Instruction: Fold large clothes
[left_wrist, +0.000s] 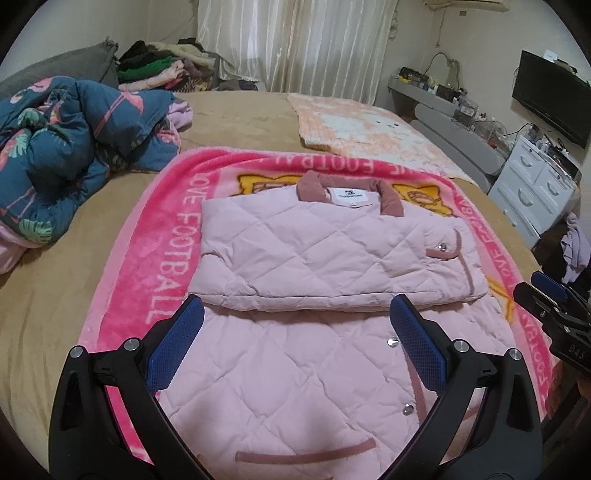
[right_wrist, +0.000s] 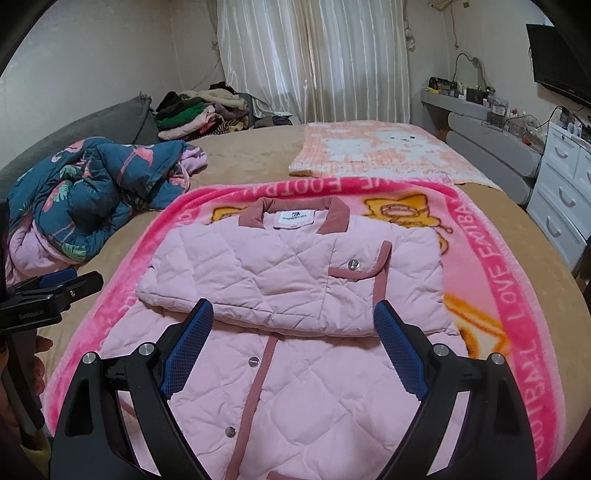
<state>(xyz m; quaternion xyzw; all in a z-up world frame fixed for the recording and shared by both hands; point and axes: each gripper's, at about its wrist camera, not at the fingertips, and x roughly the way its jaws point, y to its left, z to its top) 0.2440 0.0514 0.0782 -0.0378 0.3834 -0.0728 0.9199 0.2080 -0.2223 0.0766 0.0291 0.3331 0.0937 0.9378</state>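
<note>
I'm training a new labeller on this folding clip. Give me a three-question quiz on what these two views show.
1. True or false: both grippers, left and right, are open and hold nothing.
2. What does the pink jacket lie on? A) bare bed B) pink blanket C) white drawers
3. Fill in: the jacket's collar points toward the ____ at the far wall.

Key: 1 true; 2 B; 3 curtains
</note>
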